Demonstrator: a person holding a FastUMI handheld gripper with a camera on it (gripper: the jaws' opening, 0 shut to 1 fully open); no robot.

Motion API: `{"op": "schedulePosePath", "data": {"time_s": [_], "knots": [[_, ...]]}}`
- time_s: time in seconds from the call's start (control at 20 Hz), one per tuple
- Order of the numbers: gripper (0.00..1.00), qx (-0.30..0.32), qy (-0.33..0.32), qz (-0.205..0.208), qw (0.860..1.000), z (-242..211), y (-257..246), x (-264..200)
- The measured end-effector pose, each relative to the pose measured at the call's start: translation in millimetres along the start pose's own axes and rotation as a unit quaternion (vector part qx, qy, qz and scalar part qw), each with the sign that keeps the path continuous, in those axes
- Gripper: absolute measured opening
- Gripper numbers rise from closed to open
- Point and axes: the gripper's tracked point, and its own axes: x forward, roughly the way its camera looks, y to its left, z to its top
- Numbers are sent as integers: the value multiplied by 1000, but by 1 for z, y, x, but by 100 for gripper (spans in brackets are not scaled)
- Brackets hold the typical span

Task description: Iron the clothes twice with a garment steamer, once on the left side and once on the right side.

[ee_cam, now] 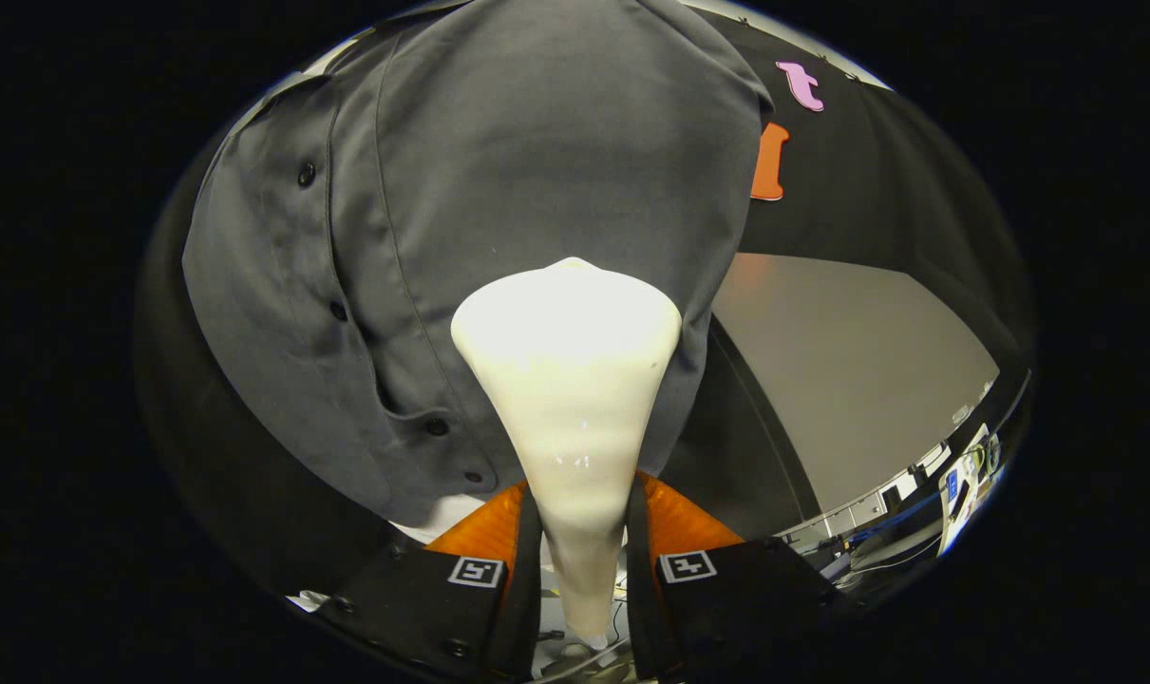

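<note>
The gripper (pixel 582 532) is seen nearest, its two fingers drawn in narrow and clamped on the slim handle of the garment steamer (pixel 575 380), one finger pressed to each side. The steamer is held upright between the fingers; its neck rises from between them and flares into a broad, rounded head just beyond the fingertips. The body is cream-white, smooth and glossy, strongly lit at the top.

The head is set against the grey shirt (pixel 499 190), which hangs directly beyond it on the far side. Contact between head and cloth appears likely, though the actual touching face is hidden behind the head. The head lies right of the button placket, over the lower middle of the right-hand panel.

The shirt is dark grey, with a row of dark buttons (pixel 306 175) running down the left of the steamer, a vertical seam, and soft creases near the hem. The hem ends just left of the fingers.
</note>
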Motion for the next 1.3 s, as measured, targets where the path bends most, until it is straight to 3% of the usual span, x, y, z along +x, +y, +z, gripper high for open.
{"op": "schedulePosePath", "data": {"time_s": [0.85,1.3], "knots": [[46,0,87,-8,996,-105,-19,55],[46,-6,116,-5,993,-140,-11,54]]}}
